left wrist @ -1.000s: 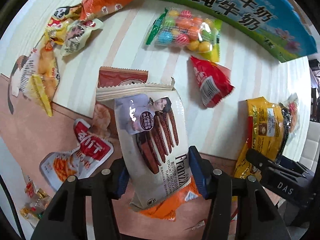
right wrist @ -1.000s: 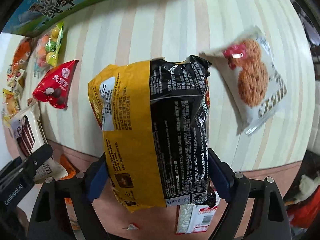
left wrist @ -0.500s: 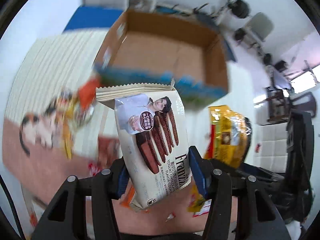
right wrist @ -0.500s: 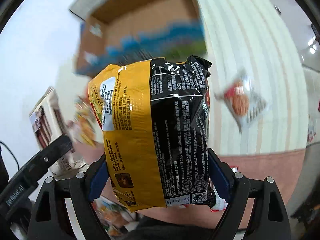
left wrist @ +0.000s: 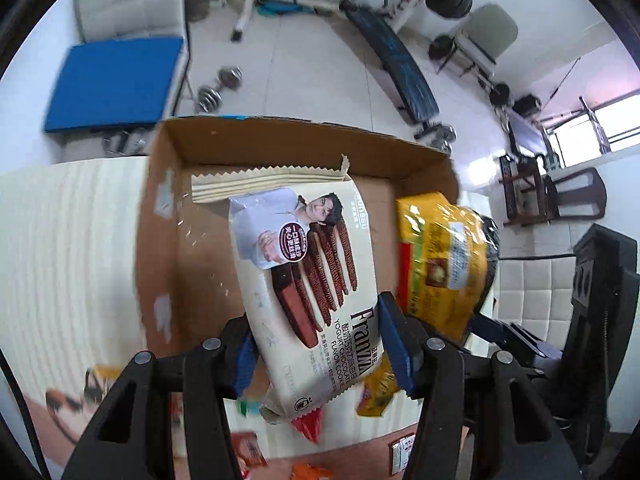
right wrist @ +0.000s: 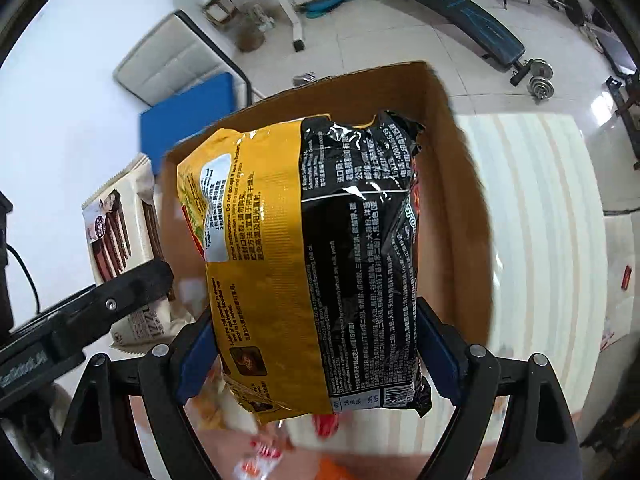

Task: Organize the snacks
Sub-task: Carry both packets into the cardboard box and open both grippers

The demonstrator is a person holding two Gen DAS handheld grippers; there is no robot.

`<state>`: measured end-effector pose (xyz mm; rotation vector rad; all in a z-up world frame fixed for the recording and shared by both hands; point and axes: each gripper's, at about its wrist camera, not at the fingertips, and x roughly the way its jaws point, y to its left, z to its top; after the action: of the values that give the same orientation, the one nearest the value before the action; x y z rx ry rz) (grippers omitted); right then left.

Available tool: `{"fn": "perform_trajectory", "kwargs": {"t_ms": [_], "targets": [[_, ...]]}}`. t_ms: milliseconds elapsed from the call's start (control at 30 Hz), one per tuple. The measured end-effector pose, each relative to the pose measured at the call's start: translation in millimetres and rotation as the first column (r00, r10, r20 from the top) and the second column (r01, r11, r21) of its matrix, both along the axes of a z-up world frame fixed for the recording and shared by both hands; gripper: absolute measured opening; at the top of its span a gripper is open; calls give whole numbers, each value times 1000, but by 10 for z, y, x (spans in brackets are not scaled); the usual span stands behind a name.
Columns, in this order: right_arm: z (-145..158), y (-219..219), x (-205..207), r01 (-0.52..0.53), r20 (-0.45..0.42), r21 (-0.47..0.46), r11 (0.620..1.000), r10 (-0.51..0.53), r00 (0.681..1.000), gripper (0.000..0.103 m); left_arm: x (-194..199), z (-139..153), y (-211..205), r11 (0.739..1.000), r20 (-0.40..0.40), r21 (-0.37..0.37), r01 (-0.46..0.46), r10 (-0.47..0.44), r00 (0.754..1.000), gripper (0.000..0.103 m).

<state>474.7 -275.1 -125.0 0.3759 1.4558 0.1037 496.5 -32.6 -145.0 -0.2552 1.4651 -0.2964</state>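
Note:
My left gripper (left wrist: pixel 318 348) is shut on a cream pack of chocolate cookie sticks (left wrist: pixel 308 276), held over the open cardboard box (left wrist: pixel 192 148). My right gripper (right wrist: pixel 316 356) is shut on a yellow and black noodle pack (right wrist: pixel 304 264), which also hangs above the box (right wrist: pixel 460 184). In the left wrist view the noodle pack (left wrist: pixel 444 256) shows at the right, over the box's right wall. In the right wrist view the cookie pack (right wrist: pixel 120 232) and the left gripper's black finger (right wrist: pixel 100 304) show at the left. The box floor that I can see looks bare.
The box stands on a striped table (left wrist: pixel 68 256) with a brown front strip. Loose snack packs (left wrist: pixel 308 424) lie blurred below the grippers. Beyond the table are a blue mat (left wrist: pixel 116 80), a white chair (left wrist: pixel 128 4), dumbbells (left wrist: pixel 220 88) and a weight bench (right wrist: pixel 460 4).
Both grippers have risen from the table's snack pile and swung over the cardboard box, each still gripping its pack. The scattered snacks have dropped out of view below.

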Motion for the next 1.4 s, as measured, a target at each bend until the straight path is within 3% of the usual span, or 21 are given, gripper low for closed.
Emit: {"fn": "perform_trajectory", "kwargs": {"t_ms": [200,300,567,600,667,733,833,1067,1167,1300,1400], "targets": [[-756,251,495,-47,-58,-82,996,43,997,90,458,-591,23,997,-111,-50,58,-63,992,52],[-949,275,623,-69,-85,-111,991,59,995,90,509,-780,-28,994,-143,-59,91,-99,985,52],[-1323,273,863,-66,-162,-116,991,47,986,97,449,-928,-80,995,-151,58,78,-69,986,56],[-1274,250,833,-70,-153,-123,990,51,987,98,415,-893,-84,995,-140,53,81,-73,987,70],[-1158,230,794,-89,-138,-160,983,67,988,99,344,-826,-76,994,-117,76,82,-72,991,87],[-1074,232,802,-99,-130,-159,982,79,988,99,246,-708,-68,991,-76,98,89,-82,994,87],[-930,260,805,-121,-116,-168,978,102,988,99,130,-535,-58,990,-32,114,87,-84,996,96],[-430,234,577,-110,-18,-173,979,109,994,101,-279,91,37,994,128,92,62,-74,989,97],[-152,147,260,-86,31,-159,983,93,995,101,-619,445,154,995,199,92,42,-60,978,98],[121,69,-282,-51,56,-118,992,58,997,101,-1137,661,300,993,236,117,14,-41,971,98],[99,0,-847,-33,26,-76,997,35,999,101,-1654,595,448,988,201,153,-19,-12,980,97]]}}
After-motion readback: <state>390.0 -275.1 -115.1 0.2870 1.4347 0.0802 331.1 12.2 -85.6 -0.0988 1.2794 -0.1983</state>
